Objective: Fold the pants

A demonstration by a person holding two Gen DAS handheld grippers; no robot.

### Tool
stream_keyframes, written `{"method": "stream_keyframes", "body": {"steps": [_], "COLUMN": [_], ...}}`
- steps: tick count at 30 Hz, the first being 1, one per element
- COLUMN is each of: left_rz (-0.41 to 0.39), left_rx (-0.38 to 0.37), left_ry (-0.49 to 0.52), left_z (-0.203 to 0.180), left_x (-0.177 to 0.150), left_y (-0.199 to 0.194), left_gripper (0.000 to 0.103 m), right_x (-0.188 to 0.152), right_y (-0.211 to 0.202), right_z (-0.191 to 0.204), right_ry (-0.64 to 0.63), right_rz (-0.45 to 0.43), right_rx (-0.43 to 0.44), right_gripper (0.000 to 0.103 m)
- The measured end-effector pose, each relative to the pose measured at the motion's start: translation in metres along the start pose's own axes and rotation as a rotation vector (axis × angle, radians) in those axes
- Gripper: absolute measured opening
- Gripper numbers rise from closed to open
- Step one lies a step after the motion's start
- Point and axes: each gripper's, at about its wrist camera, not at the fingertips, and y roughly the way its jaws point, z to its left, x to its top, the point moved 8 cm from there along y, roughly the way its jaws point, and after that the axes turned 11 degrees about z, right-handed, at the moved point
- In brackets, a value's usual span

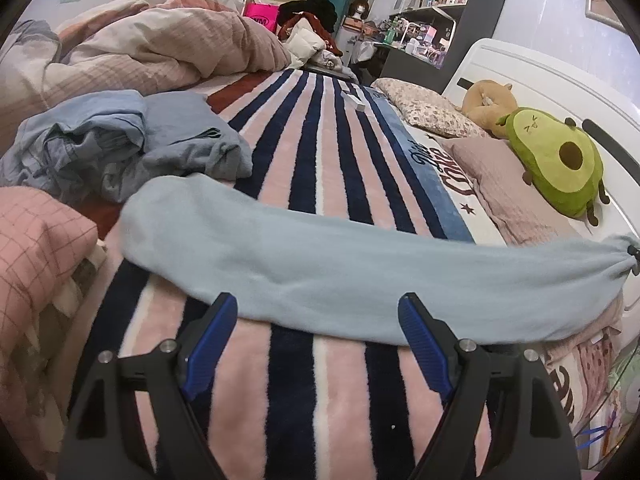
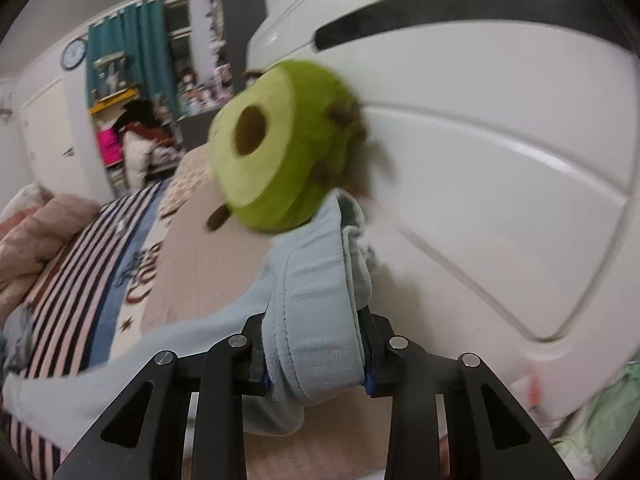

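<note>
Two hand-held grippers work on one pair of pants. The right hand-held gripper (image 2: 316,364) is clenched on the waistband end of the light blue pants (image 1: 360,280); the thick seamed band fills the space between its pads, and the cloth bunches up past them toward the white headboard (image 2: 500,160). It points moderately downward, close beside the avocado plush toy (image 2: 280,152), which lies just behind the held fabric. The picture is blurred, so the finer folds are hard to read.

The left hand-held gripper (image 1: 316,312) is released: its blue pads (image 1: 212,340) stand wide apart and nothing is between them. It is tilted down over the striped blanket (image 1: 304,160) on the bed, with its tips just at the near edge of the pants.

The pants lie stretched across the bed as one long narrow band, from the pile of blue clothes (image 1: 120,148) on one side to the gathered waist near the pillow (image 1: 520,208) on the other. I judge that the legs are already laid together lengthwise, and that the step in hand is to take both ends for the fold across. The next move calls for the left hand-held gripper to reach the cuff end, close on all layers, and bring it to the waistband without dragging the blanket.
</note>
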Motion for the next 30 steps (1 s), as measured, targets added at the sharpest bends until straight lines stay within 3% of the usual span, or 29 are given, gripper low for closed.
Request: {"method": "stream_keyframes", "body": {"steps": [5, 11, 14, 21, 28, 29, 30], "left_rz": [-0.007, 0.012, 0.065, 0.160, 0.045, 0.042, 0.033], "left_rx": [-0.020, -0.042, -0.072, -0.186, -0.102, -0.092, -0.073], "left_ry": [-0.008, -0.011, -0.027, -0.215, -0.362, -0.378, -0.400], "left_z": [0.003, 0.004, 0.005, 0.026, 0.058, 0.061, 0.066], "left_x": [-0.003, -0.009, -0.016, -0.015, 0.036, 0.041, 0.046], "left_y": [-0.003, -0.002, 0.006, 0.046, 0.083, 0.086, 0.088], "left_gripper": [0.080, 0.080, 0.091, 0.091, 0.090, 0.089, 0.081], "right_x": [0.016, 0.014, 0.013, 0.007, 0.002, 0.001, 0.000], "right_y": [-0.015, -0.033, -0.037, -0.032, -0.020, -0.018, -0.016], "right_z": [-0.018, 0.026, 0.044, 0.048, 0.045, 0.045, 0.044], "right_ry": [-0.026, -0.112, -0.147, -0.135, -0.137, -0.137, -0.136], "right_rz": [-0.024, -0.037, -0.042, -0.031, -0.005, -0.003, 0.001], "right_rx": [-0.140, -0.090, -0.075, -0.046, -0.026, -0.024, -0.020], "right_gripper": [0.026, 0.026, 0.026, 0.026, 0.026, 0.026, 0.026]}}
